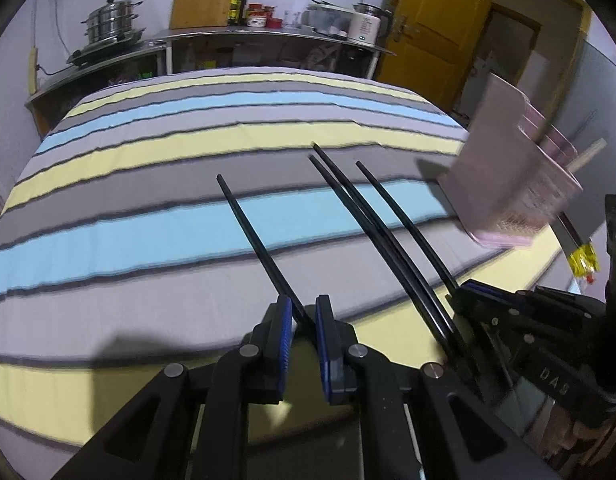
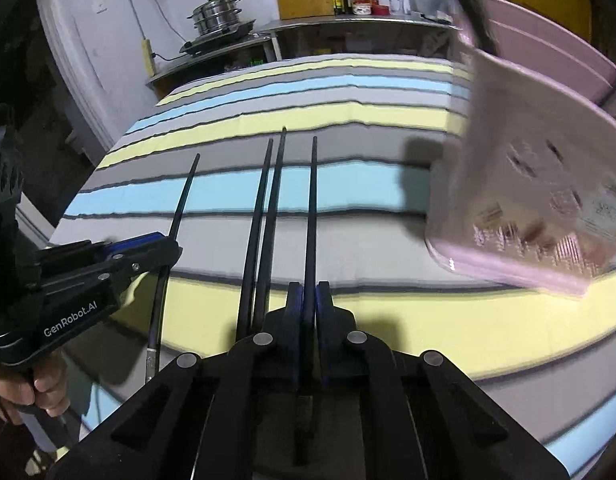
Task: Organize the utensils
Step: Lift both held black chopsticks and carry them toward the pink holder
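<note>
- Chopsticks, four, black, slim and tapered, are laid nearly parallel on a striped cloth [image 1: 148, 240] over the worktop.
- The leftmost chopstick [image 1: 252, 236] is pinched between the blue ribbed pads of the left tool [image 1: 304, 320].
- The rightmost chopstick [image 2: 311, 216] is clamped in the right tool [image 2: 308, 304].
- A pink plastic holder [image 2: 539, 184] stands beside them.

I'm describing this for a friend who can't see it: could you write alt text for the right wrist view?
The right tongs are shut on one black chopstick over a striped cloth. Two more chopsticks lie just left. The left tongs grip a fourth, and a pink holder stands at right.
</note>
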Available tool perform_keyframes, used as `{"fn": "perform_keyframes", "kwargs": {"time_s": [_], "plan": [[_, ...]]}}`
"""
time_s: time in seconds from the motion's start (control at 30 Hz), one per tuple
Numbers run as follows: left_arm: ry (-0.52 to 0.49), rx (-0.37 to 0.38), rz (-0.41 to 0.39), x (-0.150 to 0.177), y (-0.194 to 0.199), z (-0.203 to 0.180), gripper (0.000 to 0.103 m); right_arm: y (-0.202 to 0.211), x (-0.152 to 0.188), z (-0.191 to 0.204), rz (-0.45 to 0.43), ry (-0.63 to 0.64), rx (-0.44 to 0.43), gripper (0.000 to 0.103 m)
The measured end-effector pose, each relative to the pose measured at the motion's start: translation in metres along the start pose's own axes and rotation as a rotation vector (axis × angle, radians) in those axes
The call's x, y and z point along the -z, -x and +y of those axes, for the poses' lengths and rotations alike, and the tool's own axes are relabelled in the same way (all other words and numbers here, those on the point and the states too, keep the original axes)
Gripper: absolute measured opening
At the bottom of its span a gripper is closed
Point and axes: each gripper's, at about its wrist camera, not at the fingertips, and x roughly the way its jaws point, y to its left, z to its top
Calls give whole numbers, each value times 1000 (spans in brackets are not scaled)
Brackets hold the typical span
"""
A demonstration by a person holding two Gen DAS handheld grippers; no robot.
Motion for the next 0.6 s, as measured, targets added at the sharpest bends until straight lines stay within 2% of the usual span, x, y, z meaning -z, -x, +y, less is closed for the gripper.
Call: {"fn": "perform_keyframes", "kwargs": {"time_s": [0.37,0.6], "plan": [[-37,56,51,60,43,-13,11,53,66,-16,31,-122,-12,7],[-3,65,72,69,50,-11,11,60,73,-21,56,-124,-43,10]]}}
